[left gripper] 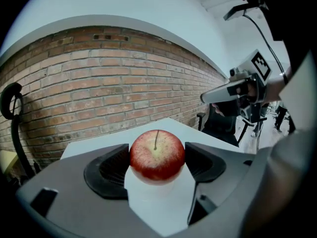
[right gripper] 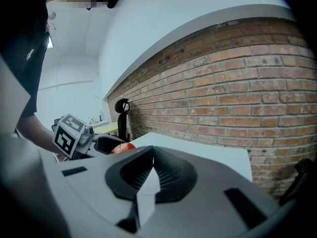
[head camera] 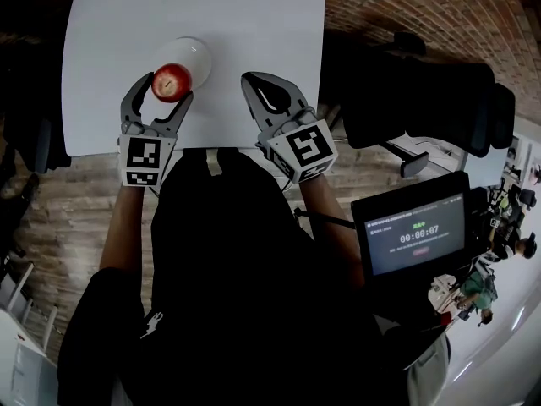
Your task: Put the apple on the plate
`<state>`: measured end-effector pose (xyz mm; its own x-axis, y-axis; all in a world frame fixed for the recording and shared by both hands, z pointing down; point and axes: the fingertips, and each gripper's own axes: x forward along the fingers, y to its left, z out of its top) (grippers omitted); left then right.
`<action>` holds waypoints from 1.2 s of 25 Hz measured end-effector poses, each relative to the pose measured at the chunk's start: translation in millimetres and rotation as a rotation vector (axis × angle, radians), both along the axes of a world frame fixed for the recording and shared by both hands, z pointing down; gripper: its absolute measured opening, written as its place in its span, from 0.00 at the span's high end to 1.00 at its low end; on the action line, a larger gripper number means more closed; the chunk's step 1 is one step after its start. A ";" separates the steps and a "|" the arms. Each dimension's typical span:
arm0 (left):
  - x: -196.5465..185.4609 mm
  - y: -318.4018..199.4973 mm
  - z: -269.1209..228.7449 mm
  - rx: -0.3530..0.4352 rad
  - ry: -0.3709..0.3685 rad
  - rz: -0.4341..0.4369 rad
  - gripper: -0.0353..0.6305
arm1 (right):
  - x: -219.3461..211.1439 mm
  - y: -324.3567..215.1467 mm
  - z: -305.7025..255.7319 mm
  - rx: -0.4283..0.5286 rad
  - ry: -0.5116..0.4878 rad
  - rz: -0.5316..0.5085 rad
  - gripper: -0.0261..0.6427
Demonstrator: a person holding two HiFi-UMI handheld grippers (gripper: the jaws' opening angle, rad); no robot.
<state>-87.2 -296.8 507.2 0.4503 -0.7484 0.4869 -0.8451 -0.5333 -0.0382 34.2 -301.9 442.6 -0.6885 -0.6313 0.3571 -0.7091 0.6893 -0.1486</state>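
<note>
A red apple [head camera: 172, 81] with a yellowish top sits between the two jaws of my left gripper [head camera: 165, 89], whose pads press on its sides. In the head view the apple hangs over the near edge of a white plate [head camera: 193, 51] on the white table [head camera: 254, 24]. In the left gripper view the apple [left gripper: 157, 154] fills the gap between the black pads [left gripper: 111, 170], stem upward. My right gripper [head camera: 251, 81] is to the right of the plate over the table, shut with nothing in it; its tips [right gripper: 150, 155] meet in its own view.
A black office chair [head camera: 423, 100] stands right of the table. A screen showing a timer [head camera: 416, 232] is at the lower right. The person's dark torso [head camera: 245, 269] fills the near side. A brick wall [left gripper: 99, 88] rises behind the table.
</note>
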 end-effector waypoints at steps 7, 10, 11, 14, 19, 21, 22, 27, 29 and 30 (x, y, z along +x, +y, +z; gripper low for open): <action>-2.6 -19.9 45.5 -0.031 0.007 0.050 0.41 | -1.0 -9.1 30.9 -0.028 0.041 0.043 0.95; -0.2 -25.3 54.2 -0.037 -0.008 0.063 0.41 | 3.7 -10.5 27.9 -0.025 0.042 0.062 0.95; 0.2 -25.5 56.6 -0.041 -0.011 0.064 0.41 | 5.1 -9.2 28.1 -0.029 0.043 0.066 0.95; -0.5 -25.7 61.5 -0.052 -0.016 0.061 0.41 | 8.5 -3.2 31.8 -0.056 0.052 0.071 0.95; -1.6 -27.1 65.3 -0.060 -0.021 0.065 0.41 | 6.8 -0.6 32.6 -0.068 0.056 0.075 0.95; 0.5 -28.8 67.0 -0.060 -0.027 0.075 0.41 | 5.5 -0.8 34.1 -0.072 0.068 0.073 0.95; 1.9 -29.5 68.1 -0.060 -0.031 0.082 0.41 | 4.7 -0.6 35.2 -0.077 0.078 0.072 0.95; 10.8 -31.5 79.8 -0.069 -0.065 0.120 0.41 | -3.0 -3.7 30.7 -0.057 0.068 0.069 0.95; 14.4 -34.0 86.5 -0.061 -0.079 0.134 0.41 | -3.3 -3.3 31.5 -0.061 0.070 0.072 0.95; 15.0 -35.1 89.3 -0.058 -0.085 0.137 0.41 | -3.3 -2.8 31.9 -0.062 0.072 0.074 0.95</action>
